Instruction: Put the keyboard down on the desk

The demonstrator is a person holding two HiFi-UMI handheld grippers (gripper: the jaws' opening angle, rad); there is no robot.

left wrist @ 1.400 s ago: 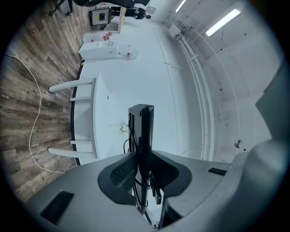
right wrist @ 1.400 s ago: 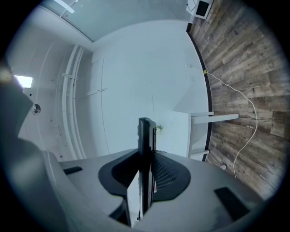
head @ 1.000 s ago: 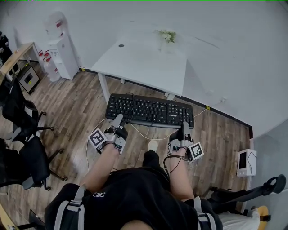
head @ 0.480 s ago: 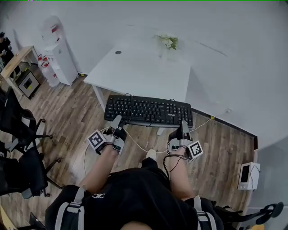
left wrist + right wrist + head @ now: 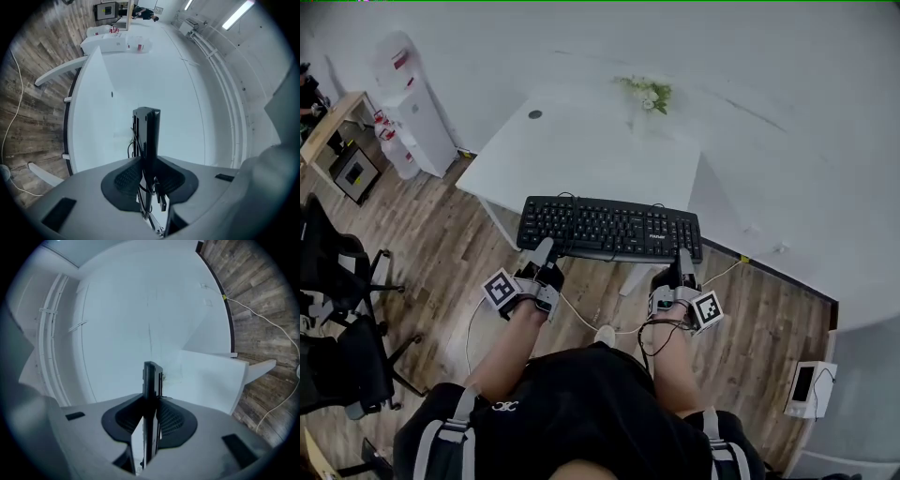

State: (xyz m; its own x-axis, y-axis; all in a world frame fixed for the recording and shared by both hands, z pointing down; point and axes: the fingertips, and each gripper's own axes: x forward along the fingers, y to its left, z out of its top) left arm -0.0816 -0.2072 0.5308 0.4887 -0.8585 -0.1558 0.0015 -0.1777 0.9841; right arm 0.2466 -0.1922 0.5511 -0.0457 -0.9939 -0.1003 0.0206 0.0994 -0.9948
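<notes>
A black keyboard hangs level in the air over the near edge of the white desk. My left gripper is shut on its near left edge and my right gripper on its near right edge. In the left gripper view the keyboard stands edge-on between the pads of the gripper, with its thin black cable looped beside it. The right gripper view shows the same edge-on keyboard clamped in the gripper, and the desk beyond.
A small vase of flowers stands at the desk's far edge. A water dispenser is at the left wall, and office chairs stand at far left. A pale cable lies on the wood floor. A white box sits at right.
The keyboard and both grippers have come forward toward the desk; the keyboard now overlaps its near edge. Both grips are unchanged.
</notes>
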